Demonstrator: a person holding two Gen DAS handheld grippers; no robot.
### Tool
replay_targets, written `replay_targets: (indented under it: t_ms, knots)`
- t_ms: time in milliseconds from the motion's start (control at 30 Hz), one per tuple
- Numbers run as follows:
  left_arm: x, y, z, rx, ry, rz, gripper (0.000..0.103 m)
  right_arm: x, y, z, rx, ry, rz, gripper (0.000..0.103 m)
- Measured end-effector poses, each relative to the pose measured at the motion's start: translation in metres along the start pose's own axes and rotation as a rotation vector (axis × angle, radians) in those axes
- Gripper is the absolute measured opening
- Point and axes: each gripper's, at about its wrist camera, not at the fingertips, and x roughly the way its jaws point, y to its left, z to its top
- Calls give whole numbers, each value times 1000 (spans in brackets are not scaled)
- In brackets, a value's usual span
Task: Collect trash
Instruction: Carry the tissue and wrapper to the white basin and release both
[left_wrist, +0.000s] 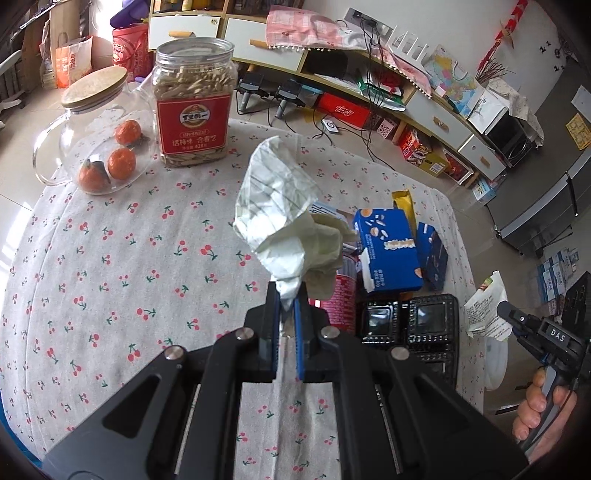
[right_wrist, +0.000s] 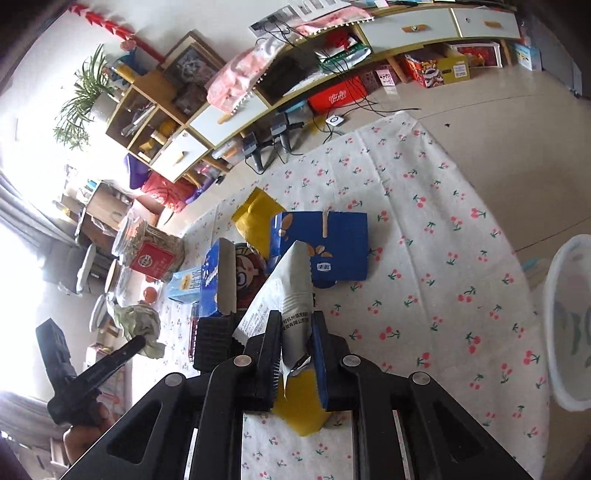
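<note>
My left gripper (left_wrist: 287, 295) is shut on crumpled white and pale green paper (left_wrist: 280, 206), which hangs above the cherry-print tablecloth (left_wrist: 129, 258). At the right edge of that view my right gripper (left_wrist: 505, 309), held by a hand, grips a white printed packet (left_wrist: 485, 314). In the right wrist view my right gripper (right_wrist: 295, 325) is shut on that white packet (right_wrist: 291, 291), which sticks up between the fingers. The left gripper (right_wrist: 138, 341) with its paper (right_wrist: 138, 321) shows at the left. Blue boxes (right_wrist: 325, 243), a yellow wrapper (right_wrist: 255, 214) and a red cup (right_wrist: 247, 277) lie ahead on the table.
A seed jar (left_wrist: 194, 103) and a glass jar of oranges (left_wrist: 99, 147) stand at the table's far left. A black tray (left_wrist: 410, 321) lies beside the blue box (left_wrist: 388, 251). A white basket (right_wrist: 569, 332) sits off the table's right edge. Shelves and cables line the wall.
</note>
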Motion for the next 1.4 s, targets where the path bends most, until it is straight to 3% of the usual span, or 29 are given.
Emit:
replay_targets:
  t_ms: [200, 300, 433, 567, 733, 1000, 1033, 1133, 1167, 1400]
  knots:
    - [-15, -45, -2, 68, -40, -86, 8, -45, -34, 12, 54, -71, -9, 16]
    - [-15, -85, -7, 141, -26, -154, 8, -66, -55, 15, 83, -99, -69, 16]
    - [3, -156, -21, 262, 54, -275, 8, -95, -98, 18, 149, -126, -202, 18]
    - [38, -230, -47, 340, 182, -400, 8, -113, -152, 18, 248, -117, -352, 19]
    - [86, -306, -83, 397, 285, -509, 8, -131, -205, 13, 348, -89, -389, 23]
    - [149, -366, -116, 449, 394, -502, 11, -140, -232, 6, 375, -54, -471, 31]
    - [151, -368, -118, 463, 401, -494, 16, -139, -234, 5, 379, -46, -483, 34]
    - [141, -364, -122, 483, 391, -483, 45, -140, -241, 5, 395, -38, -497, 38]
    - [138, -364, -122, 487, 379, -479, 49, -141, -242, 4, 402, -39, -494, 40]
    - [115, -327, -104, 477, 340, -424, 49, -141, -231, 7, 383, -62, -466, 42]
